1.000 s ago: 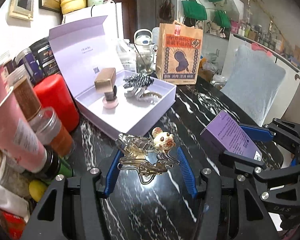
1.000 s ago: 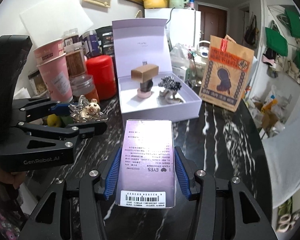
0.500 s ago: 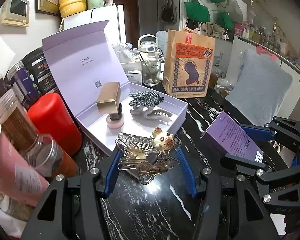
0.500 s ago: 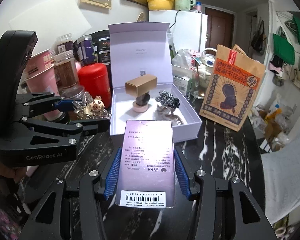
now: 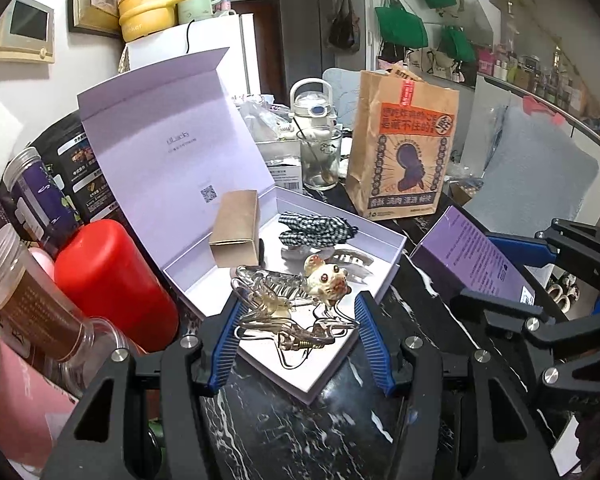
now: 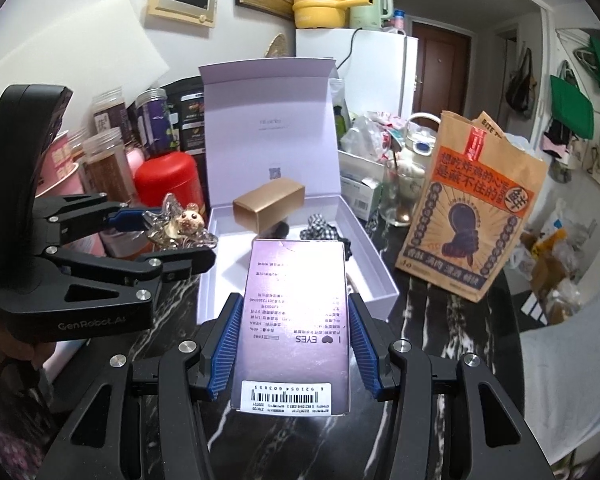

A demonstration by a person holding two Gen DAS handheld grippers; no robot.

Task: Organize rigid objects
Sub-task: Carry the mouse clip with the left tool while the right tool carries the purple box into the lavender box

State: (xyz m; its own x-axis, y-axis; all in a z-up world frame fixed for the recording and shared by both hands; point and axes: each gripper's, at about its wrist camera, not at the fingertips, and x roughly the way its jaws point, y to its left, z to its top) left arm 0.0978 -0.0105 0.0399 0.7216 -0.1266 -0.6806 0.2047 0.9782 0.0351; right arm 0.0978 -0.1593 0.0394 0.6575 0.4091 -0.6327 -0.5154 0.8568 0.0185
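My left gripper (image 5: 298, 336) is shut on a clear hair clip with a mouse charm (image 5: 292, 300) and holds it over the front corner of the open lilac box (image 5: 384, 276). The clip also shows in the right wrist view (image 6: 178, 226). In the box lie a gold carton (image 5: 236, 234), a checked hair clip (image 5: 316, 230) and a silver claw clip (image 5: 350, 258). My right gripper (image 6: 296, 342) is shut on a purple carton (image 6: 294, 328), held just in front of the lilac box (image 6: 376, 276). The purple carton also shows in the left wrist view (image 5: 472, 256).
A red canister (image 5: 108, 280) and several jars (image 5: 32, 292) stand left of the box. A brown paper bag (image 5: 404, 164) and a glass (image 5: 320, 160) stand behind it. The table top is black marble (image 5: 300, 428). A grey cushion (image 5: 540, 176) is at the right.
Both grippers have moved forward toward the lilac box. The mouse clip, earlier above the bare marble, now hangs over the box's front corner. The purple carton is nearer the box.
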